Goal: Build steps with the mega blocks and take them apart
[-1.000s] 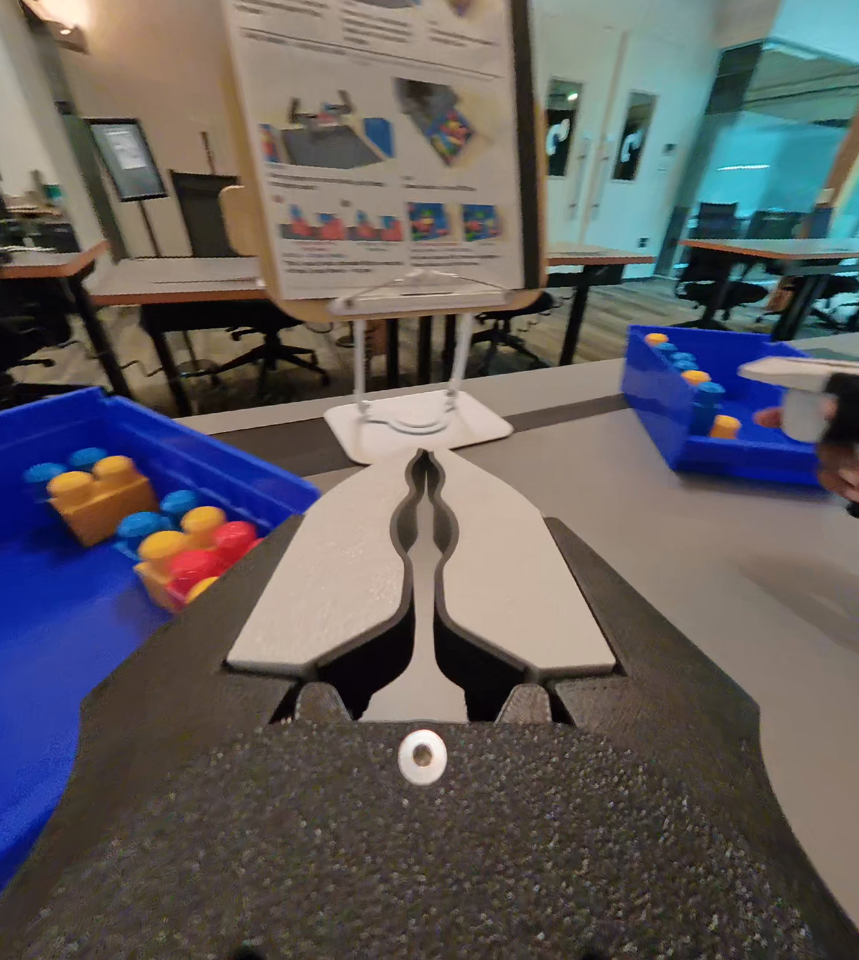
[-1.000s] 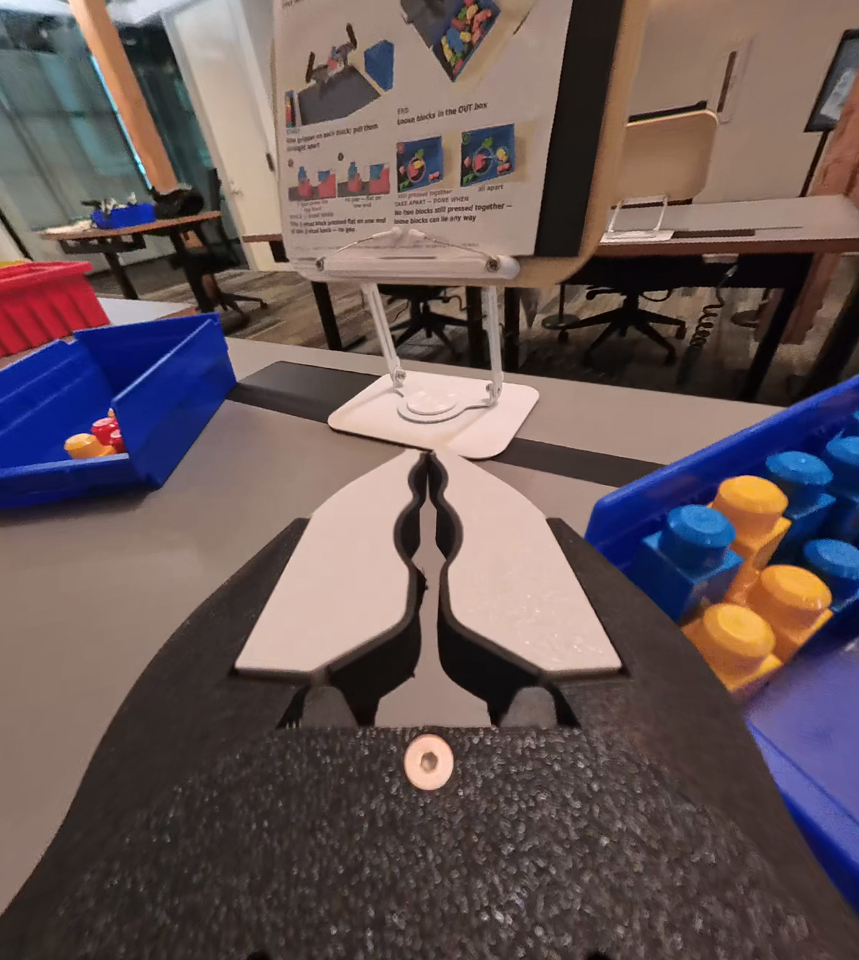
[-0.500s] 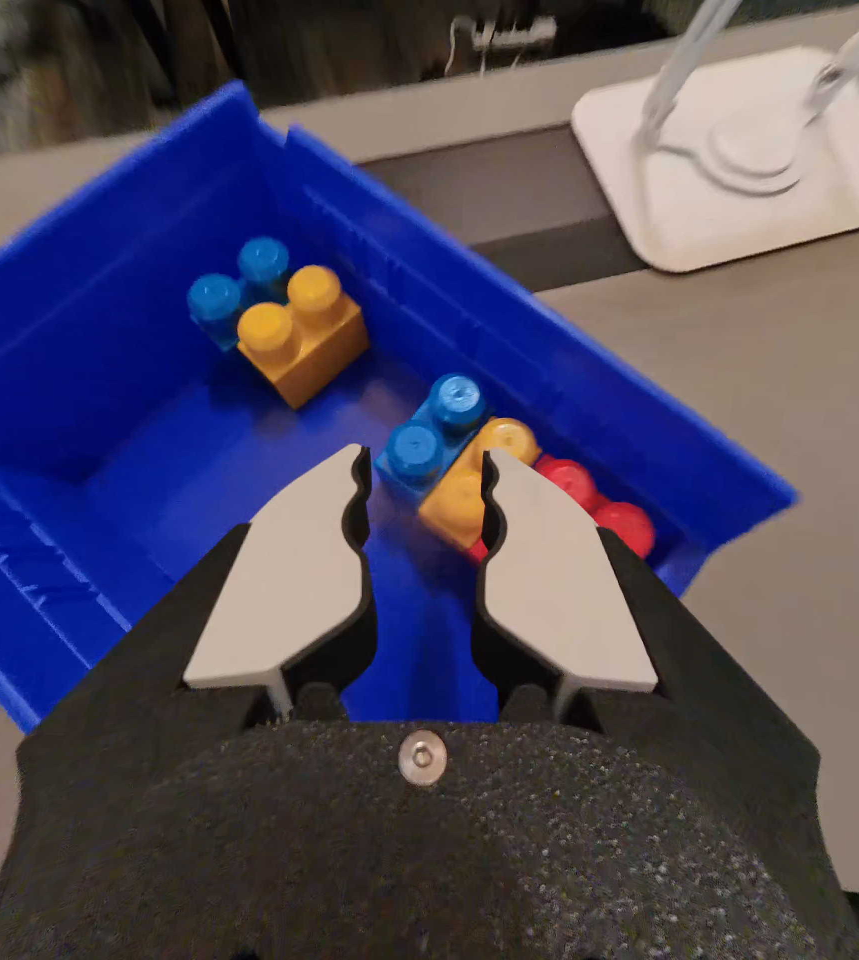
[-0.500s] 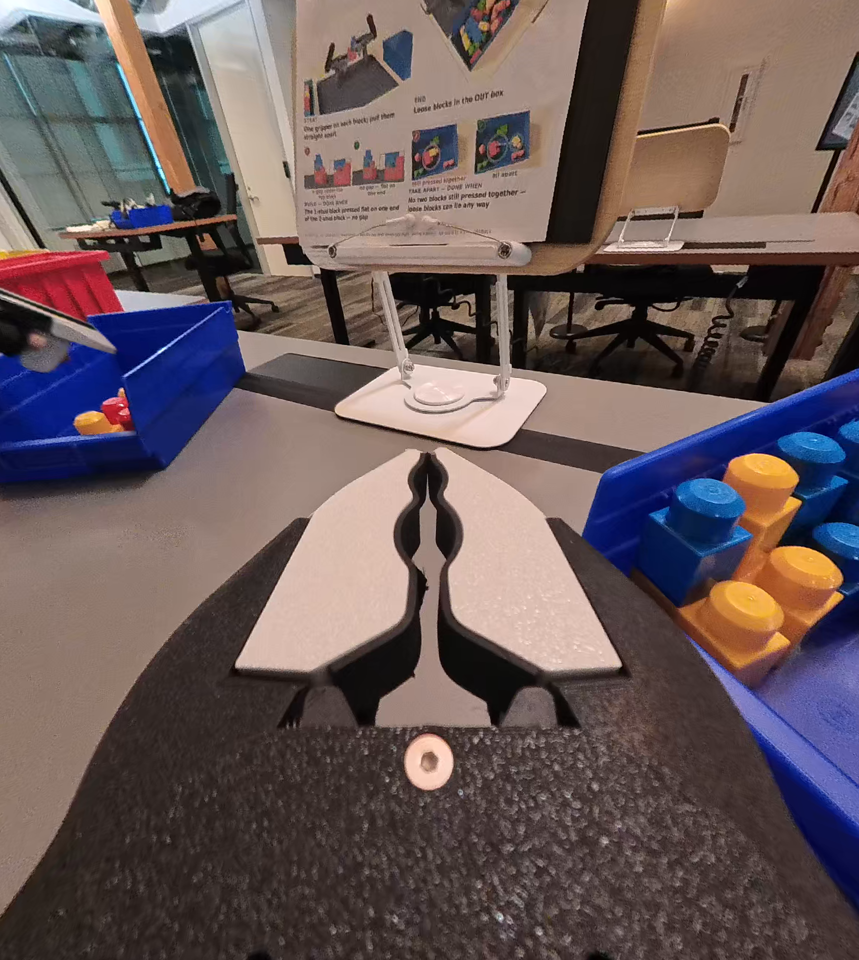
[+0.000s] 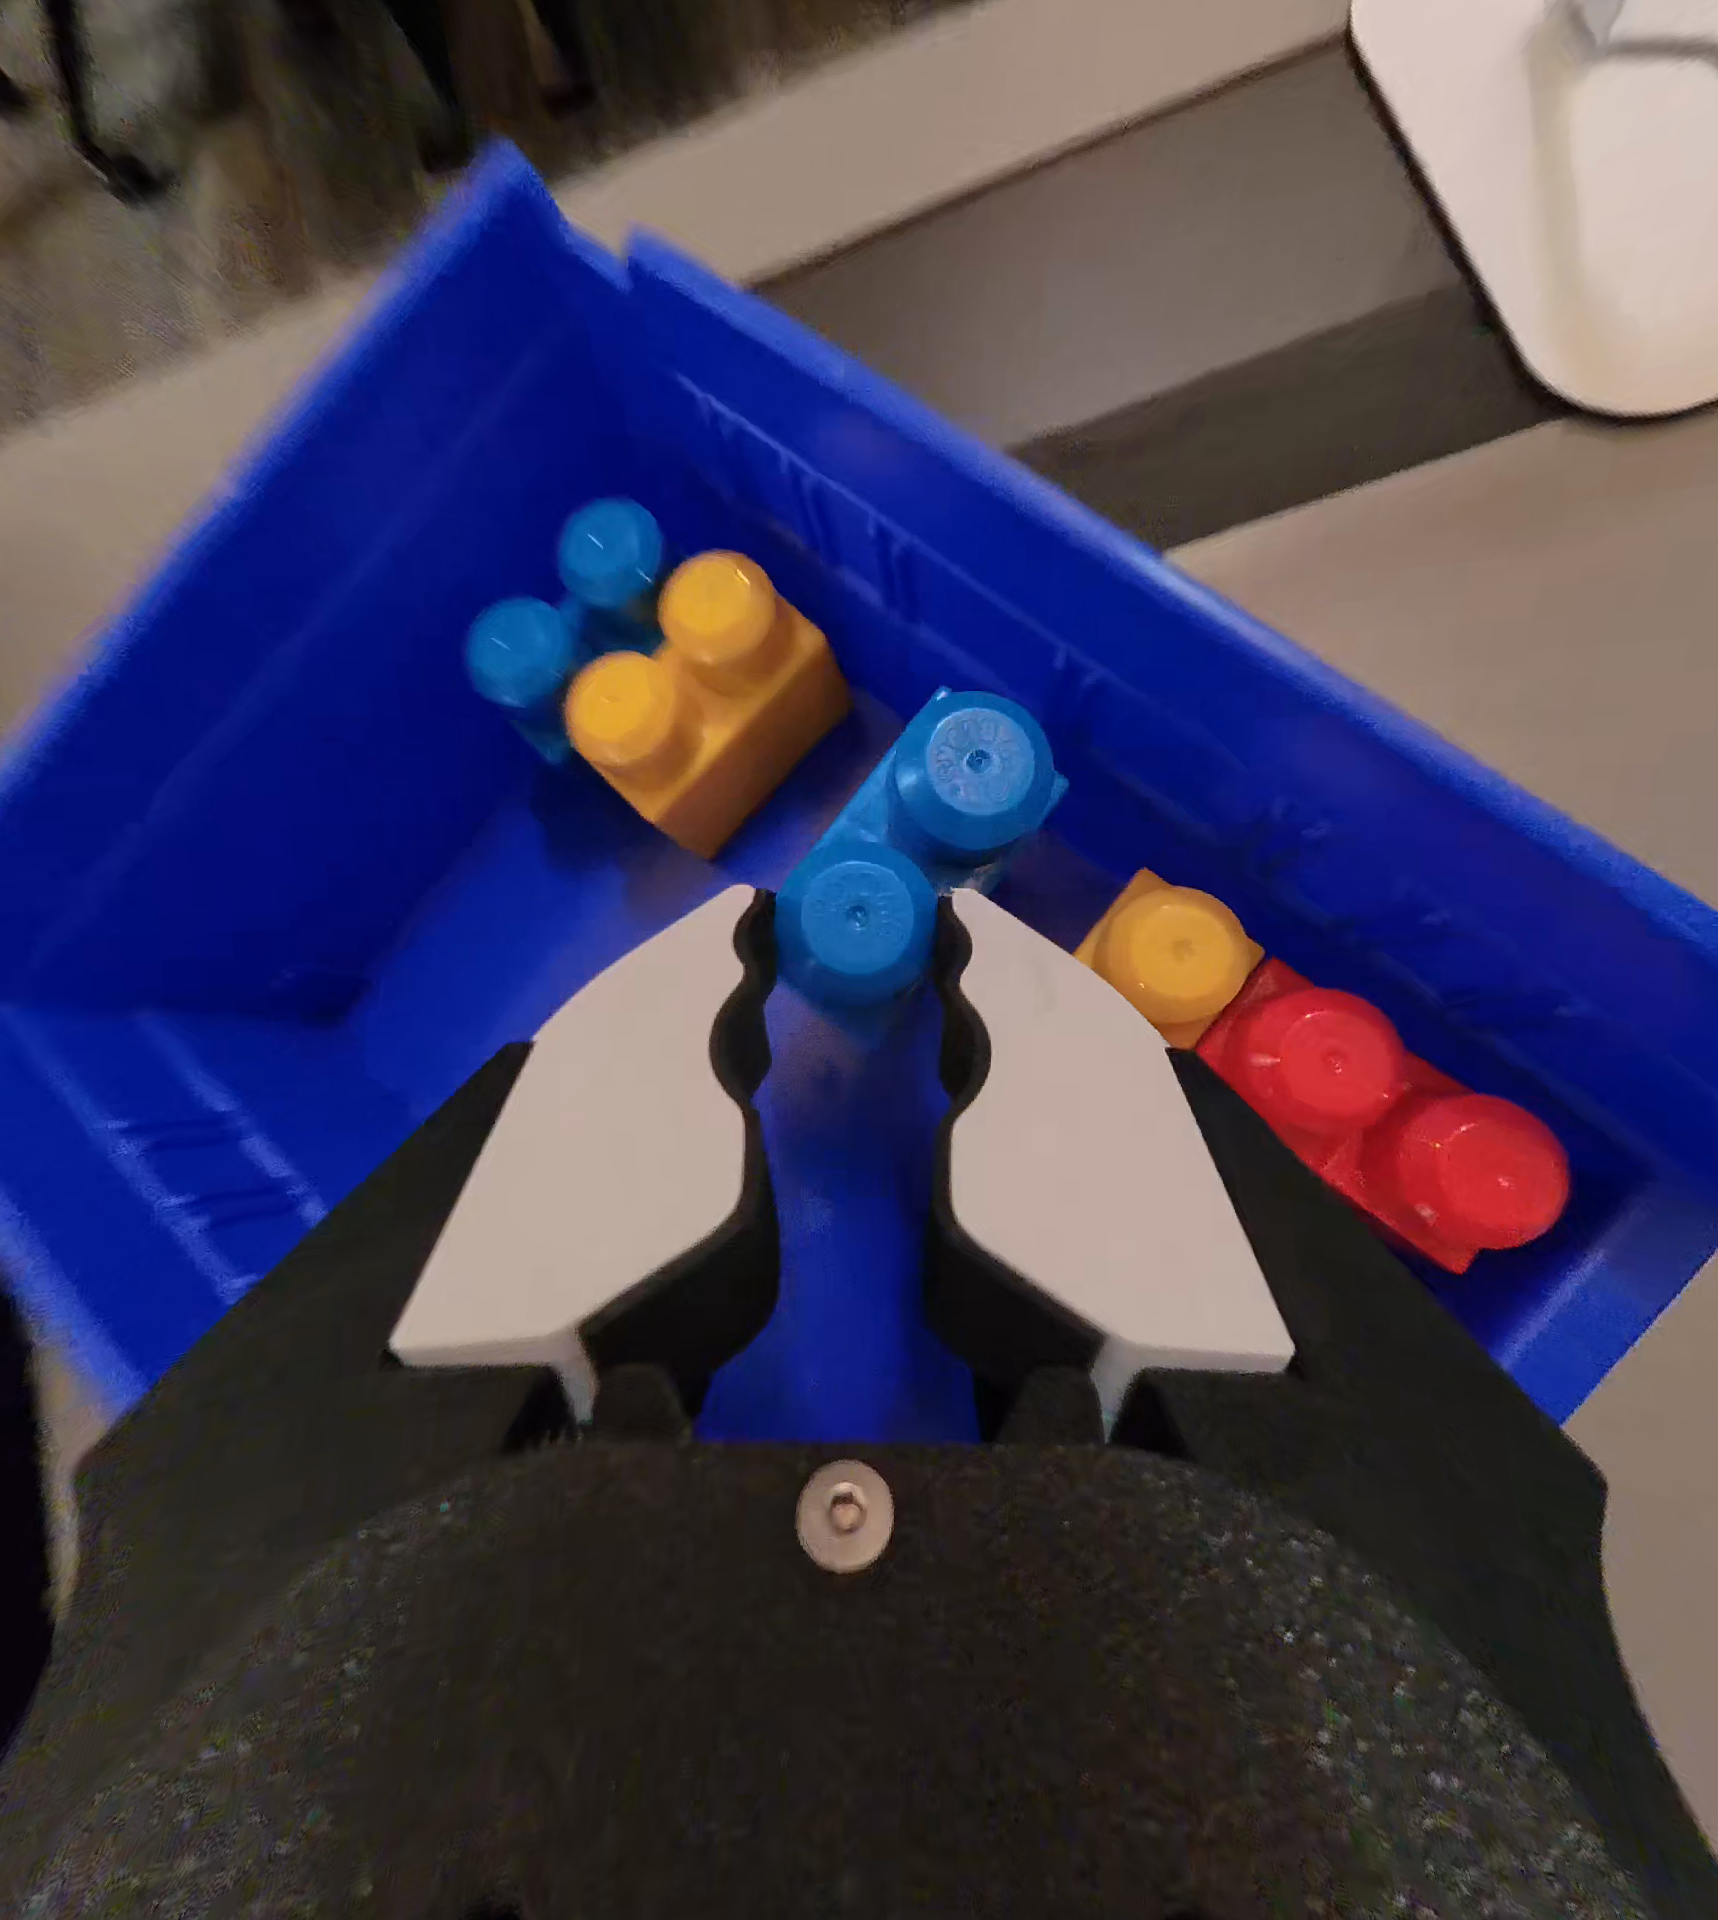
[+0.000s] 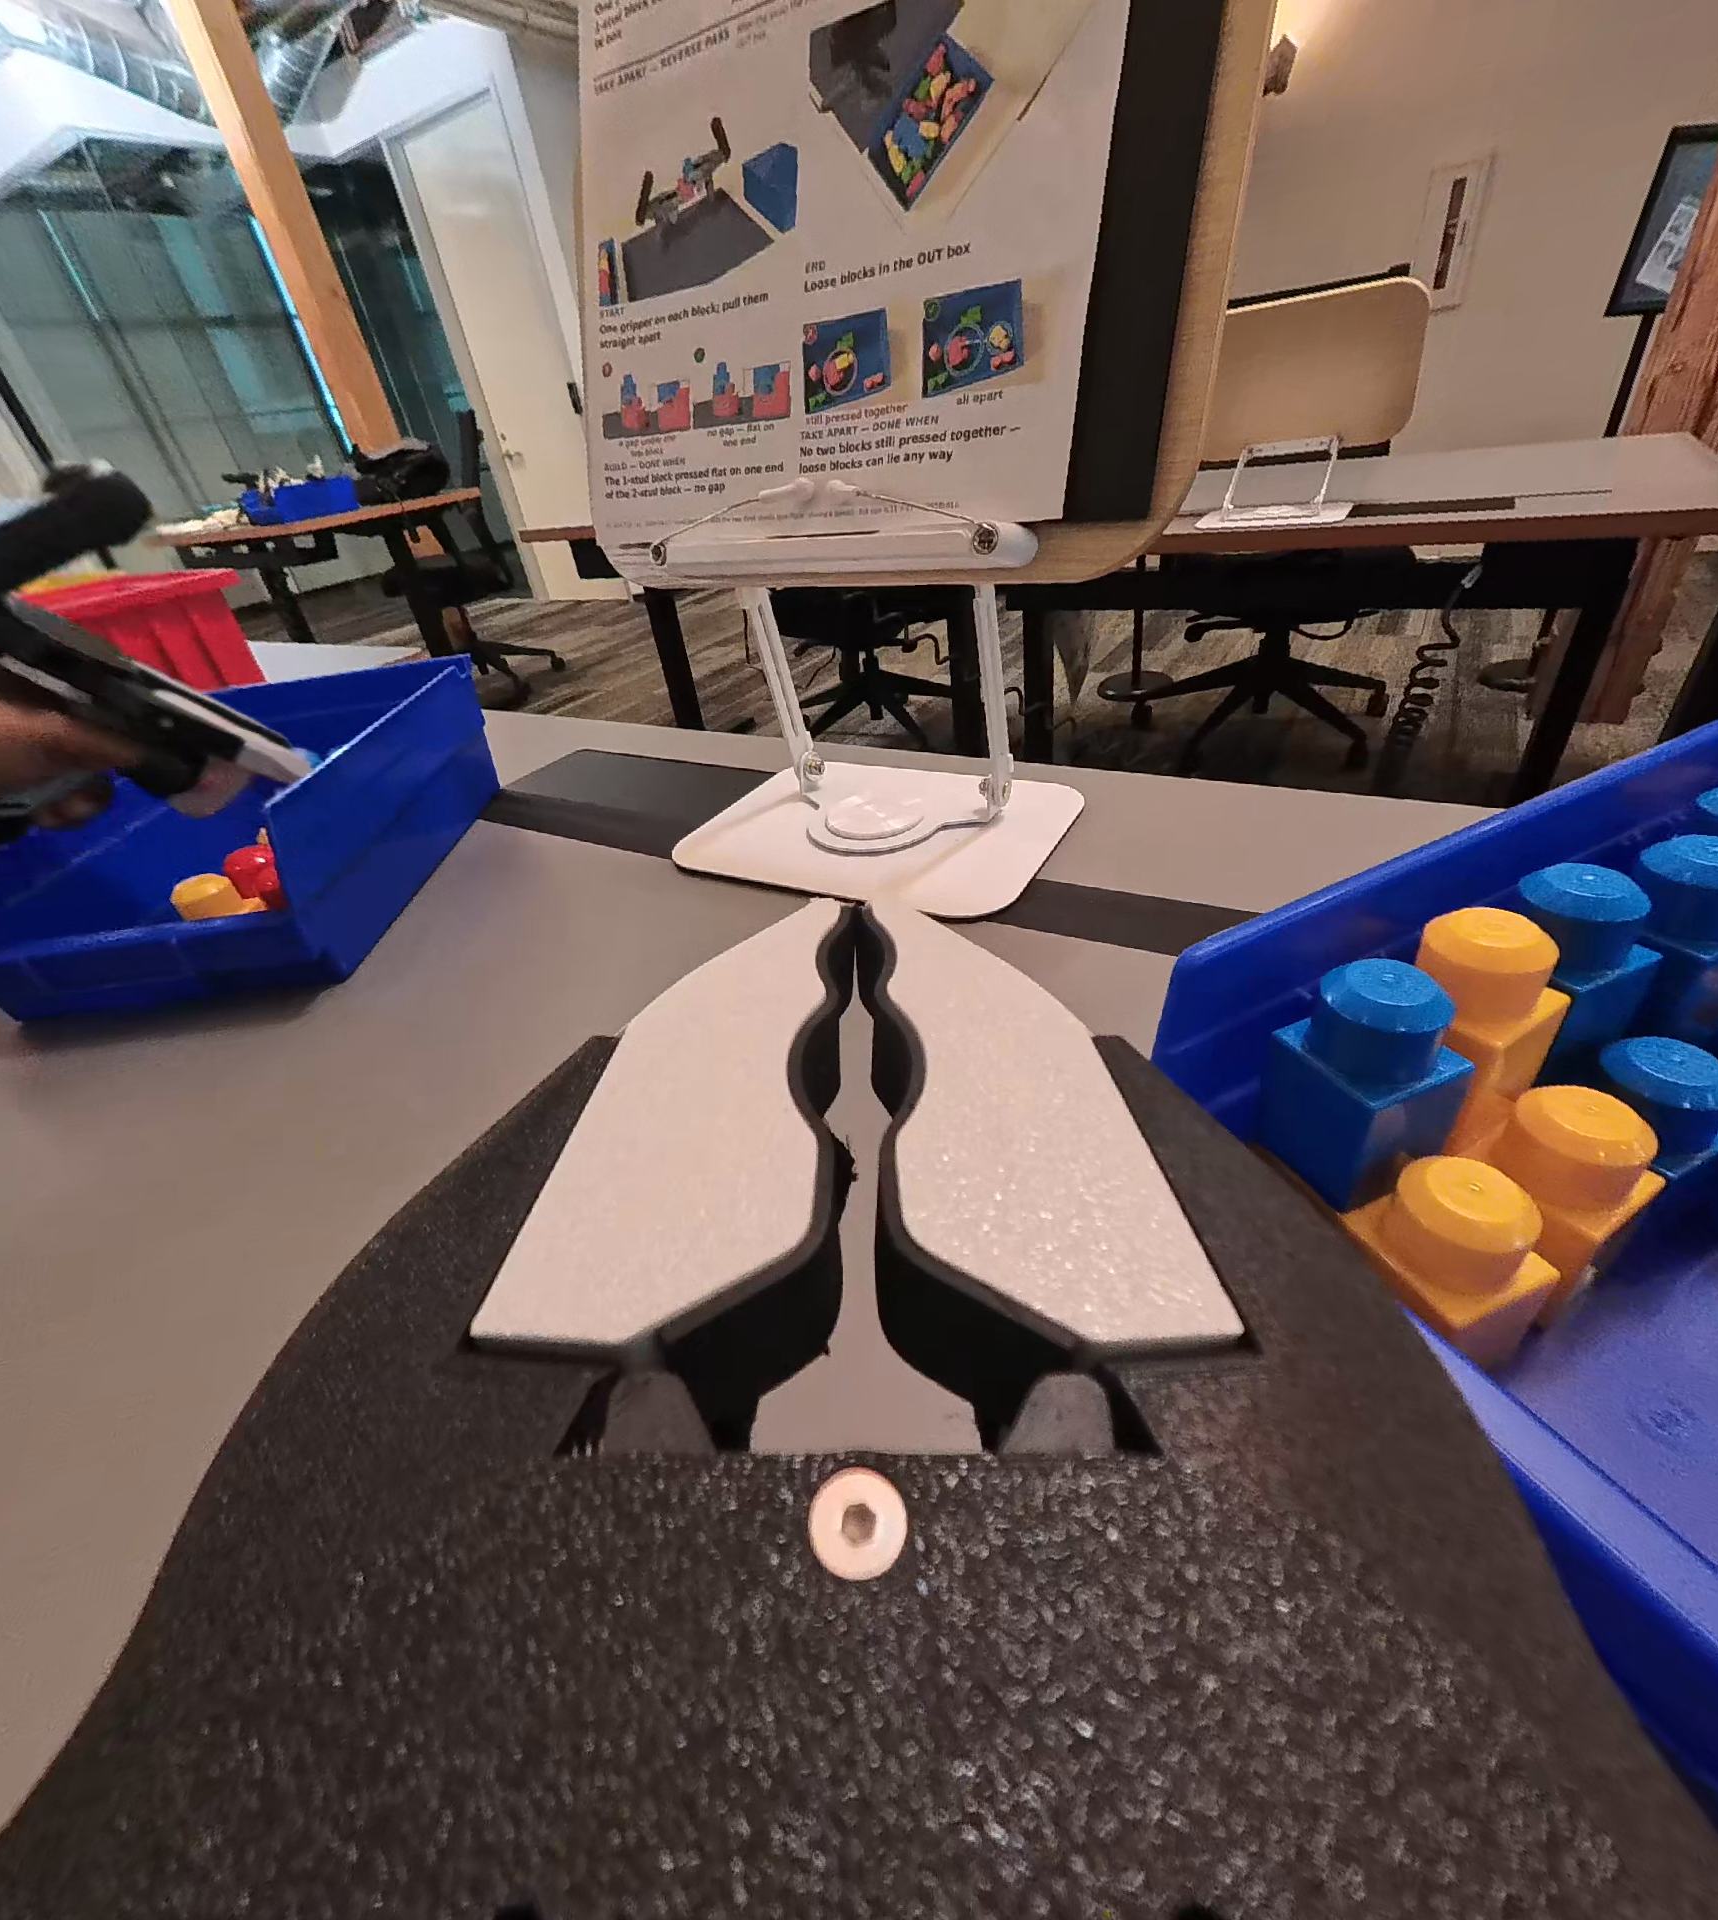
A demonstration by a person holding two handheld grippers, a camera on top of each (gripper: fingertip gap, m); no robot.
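Here, inside the open-topped blue plastic bin (image 5: 335, 790) at centre frame of the left wrist view: left gripper (image 5: 850, 914) clamped on the near stud of a two-stud blue plastic block (image 5: 922, 842), grey flat fingers (image 5: 626, 1132) pressing both sides of the round stud. Block tilted, seemingly lifted off the bin floor. Best done by lifting straight up, grip kept firm and level, since a smooth round stud can pivot or slip between the scalloped black pads. Just right of it, an orange block (image 5: 1172, 951) touching a glossy red two-stud block (image 5: 1385, 1122); upper centre, an orange two-stud block (image 5: 709, 696) against another blue one (image 5: 564, 613).

In the right wrist view, right gripper (image 6: 855, 914) clenched on nothing, low over the matte grey tabletop (image 6: 211, 1122); at right frame, a second blue bin (image 6: 1281, 935) packed with blue and orange blocks (image 6: 1489, 1091).
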